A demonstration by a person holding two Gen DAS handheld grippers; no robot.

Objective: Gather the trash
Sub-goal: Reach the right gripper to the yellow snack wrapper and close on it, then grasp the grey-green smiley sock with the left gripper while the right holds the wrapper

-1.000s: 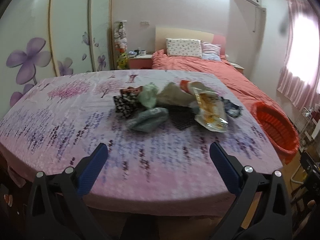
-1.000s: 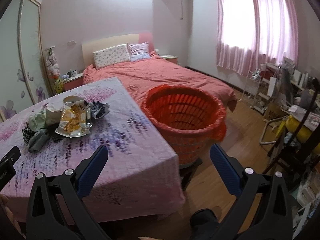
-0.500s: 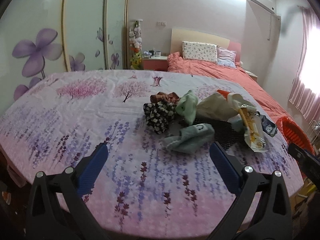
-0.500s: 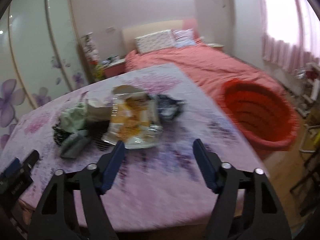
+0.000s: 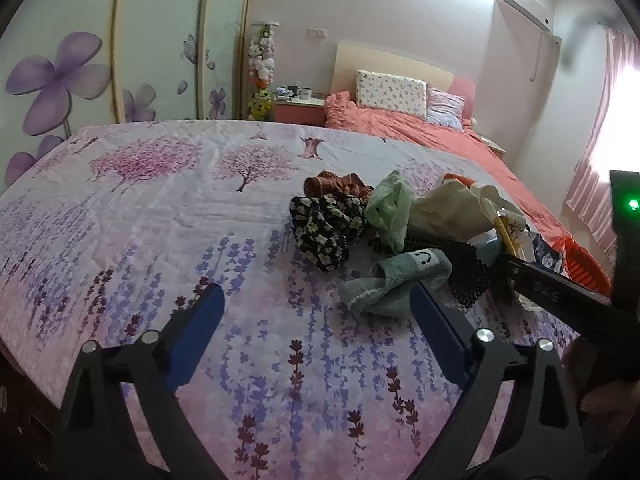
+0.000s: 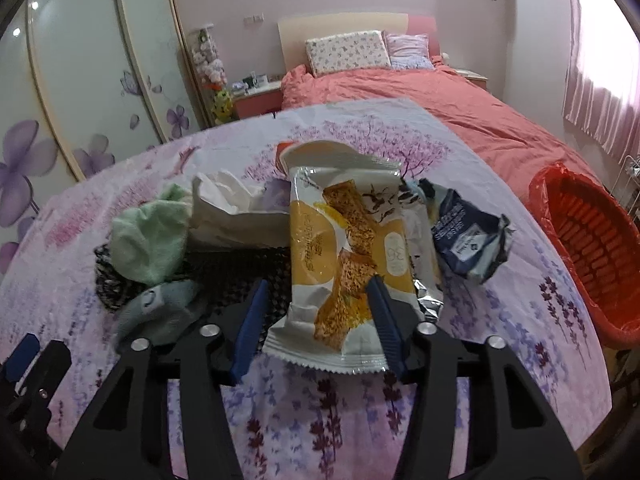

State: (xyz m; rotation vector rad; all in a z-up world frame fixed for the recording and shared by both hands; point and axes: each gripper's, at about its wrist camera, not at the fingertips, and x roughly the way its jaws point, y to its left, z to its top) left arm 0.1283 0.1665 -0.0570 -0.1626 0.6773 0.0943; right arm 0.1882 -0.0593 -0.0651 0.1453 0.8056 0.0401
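A pile of wrappers and cloths lies on the floral tablecloth [image 5: 160,216]. In the right wrist view a yellow and white snack bag [image 6: 348,264] lies in front, its near end between the fingers of my right gripper [image 6: 318,302], which is open around it. A dark blue wrapper [image 6: 464,236] lies to its right and a white paper bag [image 6: 232,208] to its left. An orange basket [image 6: 588,248] with a red liner stands at the right past the table's edge. My left gripper [image 5: 316,304] is open and empty, just short of a grey-green sock [image 5: 400,276].
A black floral cloth [image 5: 324,228], a light green cloth [image 5: 390,204], a rust-coloured cloth [image 5: 336,184] and black mesh [image 5: 468,268] lie in the pile. A bed with a coral cover [image 6: 440,96] stands behind the table, wardrobe doors [image 5: 120,48] to the left.
My right gripper has moved forward to the pile and narrowed, and its fingers now flank the snack bag. My left gripper has moved closer to the cloths and its fingers have come a little closer together.
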